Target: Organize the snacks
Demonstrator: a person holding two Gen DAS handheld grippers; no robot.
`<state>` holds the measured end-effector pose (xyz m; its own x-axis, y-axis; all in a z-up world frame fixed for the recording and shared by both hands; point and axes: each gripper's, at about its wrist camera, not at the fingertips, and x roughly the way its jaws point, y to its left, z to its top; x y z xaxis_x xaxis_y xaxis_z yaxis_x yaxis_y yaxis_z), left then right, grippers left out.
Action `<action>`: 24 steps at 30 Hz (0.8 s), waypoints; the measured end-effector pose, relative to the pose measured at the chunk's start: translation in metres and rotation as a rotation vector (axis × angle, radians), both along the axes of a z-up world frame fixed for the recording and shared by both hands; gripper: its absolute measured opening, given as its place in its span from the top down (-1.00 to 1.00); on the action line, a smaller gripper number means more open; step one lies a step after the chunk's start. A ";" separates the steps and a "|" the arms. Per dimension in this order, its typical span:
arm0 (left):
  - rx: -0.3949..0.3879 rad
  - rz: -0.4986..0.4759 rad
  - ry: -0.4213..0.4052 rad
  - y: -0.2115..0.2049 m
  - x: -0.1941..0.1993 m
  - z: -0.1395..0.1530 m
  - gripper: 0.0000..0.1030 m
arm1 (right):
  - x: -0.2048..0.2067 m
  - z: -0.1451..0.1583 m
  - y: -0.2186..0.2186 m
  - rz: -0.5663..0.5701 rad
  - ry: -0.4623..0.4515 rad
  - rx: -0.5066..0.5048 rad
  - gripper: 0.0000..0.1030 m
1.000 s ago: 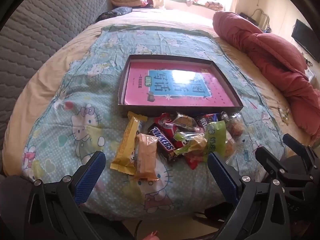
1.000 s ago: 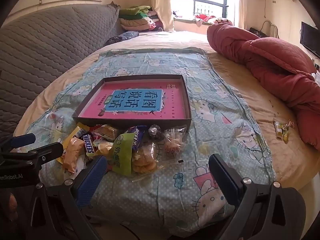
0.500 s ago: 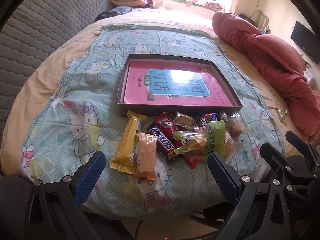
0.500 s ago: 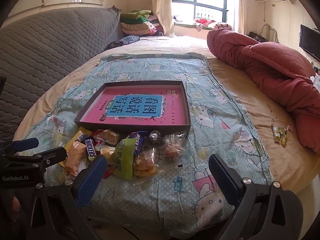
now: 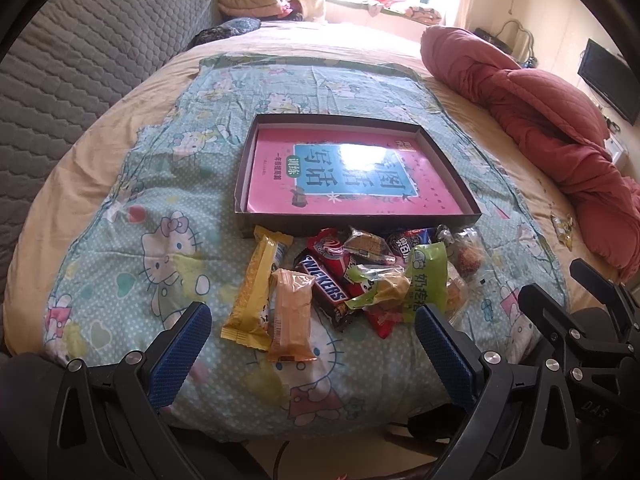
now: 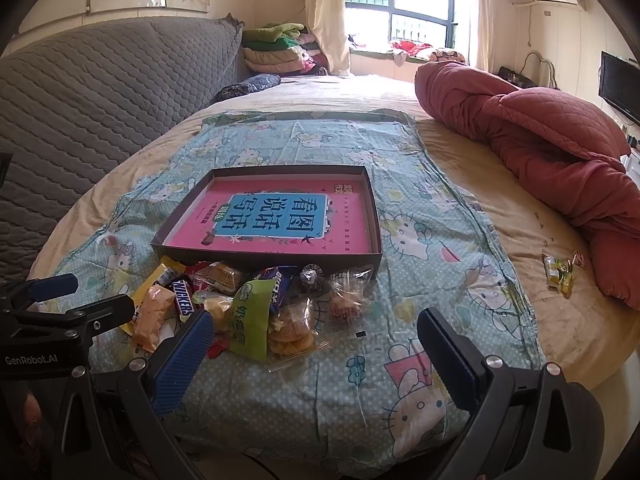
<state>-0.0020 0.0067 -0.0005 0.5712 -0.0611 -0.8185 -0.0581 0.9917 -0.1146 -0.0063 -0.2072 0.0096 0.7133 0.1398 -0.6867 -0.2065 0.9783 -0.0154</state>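
Snacks (image 5: 348,280) are heaped on the cartoon blanket (image 5: 160,248), touching the near wall of the shallow box (image 5: 448,168). Left gripper (image 5: 312,344) and right gripper (image 6: 316,344) are held spread, empty. One stray sweet (image 6: 560,272) is seen at 3 o'clock, beside the red quilt (image 6: 560,140).

One box (image 5: 448,168), one Snickers bar (image 5: 324,286), two grippers.

Snack pile (image 6: 256,304) partly behind right tool (lower wrappers hidden)
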 end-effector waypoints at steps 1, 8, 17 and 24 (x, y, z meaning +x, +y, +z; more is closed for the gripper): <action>0.001 0.000 0.001 0.000 0.000 0.000 -0.98 | 0.000 0.000 0.000 -0.001 0.001 -0.002 -0.98; 0.003 -0.007 0.002 -0.002 0.000 -0.001 -0.98 | -0.001 -0.001 0.001 0.004 0.003 -0.003 -0.98; 0.005 -0.005 0.000 -0.002 0.000 -0.001 -0.98 | -0.001 -0.002 0.001 0.008 0.000 -0.005 -0.98; 0.006 -0.006 0.001 -0.002 0.000 0.000 -0.98 | -0.002 -0.001 0.001 0.011 -0.003 -0.003 -0.98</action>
<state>-0.0020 0.0049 -0.0010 0.5704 -0.0596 -0.8192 -0.0526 0.9927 -0.1088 -0.0082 -0.2066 0.0087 0.7140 0.1453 -0.6849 -0.2170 0.9760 -0.0191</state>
